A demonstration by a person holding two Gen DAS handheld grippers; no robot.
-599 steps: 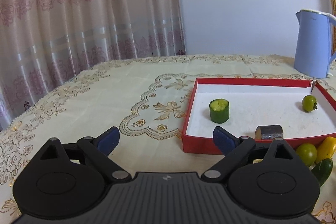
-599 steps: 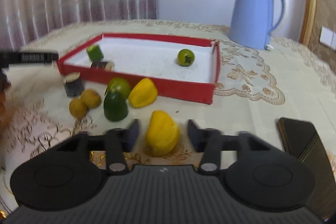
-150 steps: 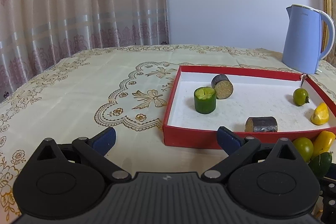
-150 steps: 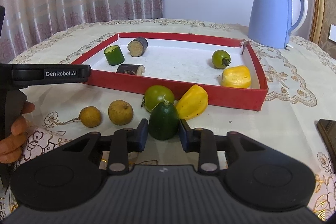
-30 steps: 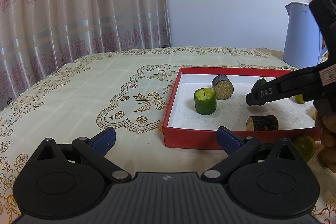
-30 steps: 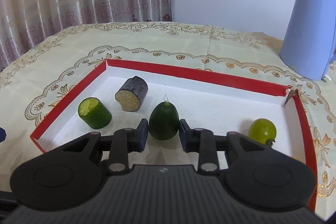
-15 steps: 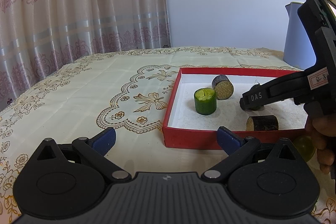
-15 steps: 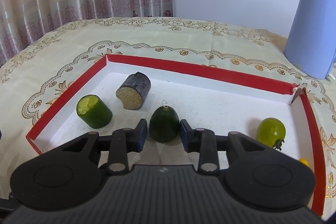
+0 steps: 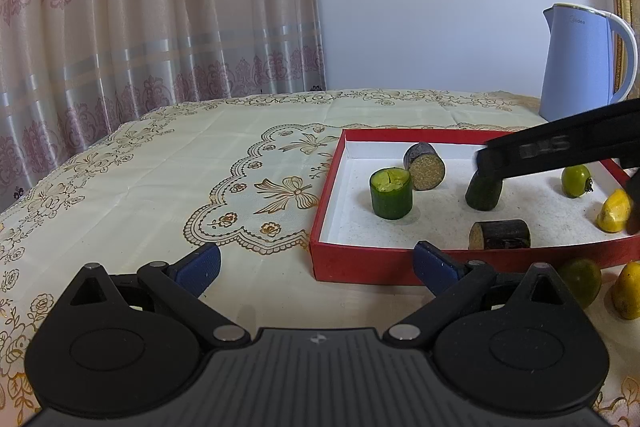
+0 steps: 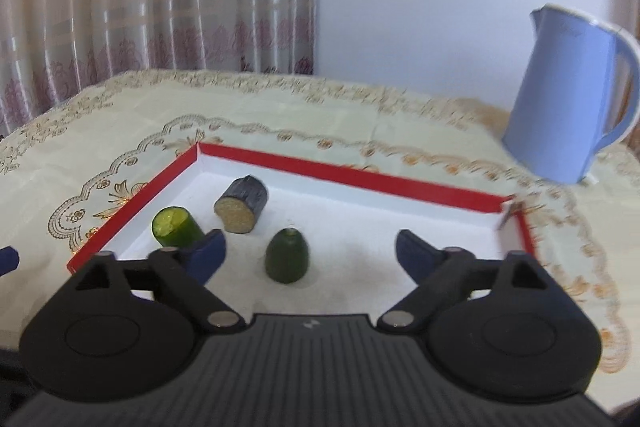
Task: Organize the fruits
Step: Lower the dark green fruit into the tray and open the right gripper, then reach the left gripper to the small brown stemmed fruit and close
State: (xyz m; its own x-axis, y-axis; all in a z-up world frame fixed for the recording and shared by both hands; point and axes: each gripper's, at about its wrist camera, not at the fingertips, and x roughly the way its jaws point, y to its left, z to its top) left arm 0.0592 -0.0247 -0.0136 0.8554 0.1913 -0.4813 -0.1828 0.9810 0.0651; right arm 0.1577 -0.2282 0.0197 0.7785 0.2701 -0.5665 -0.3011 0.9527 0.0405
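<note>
Both wrist views face the red box [image 9: 352, 273] [image 10: 132, 211], right nearer, perhaps.

My left gripper [image 9: 316, 265] is matte black plastic. A ribbed, dark grey housing fills the bottom of the view, with a small pale logo stamped at its top edge. Two rounded lobes flank it, each with a shallow circular recess. Slim black arms run forward from silver rivet heads, with smaller silver pins farther out, and triangular cut-outs show near the outer pins. The fingertips [image 9: 198, 264] wear dark blue pads. My right gripper [image 10: 310, 255] is built the same: ribbed housing, pale logo, silver rivets, blue pads. Seen from the left camera, its side is a long black bar carrying grey lettering, too blurred to read.
</note>
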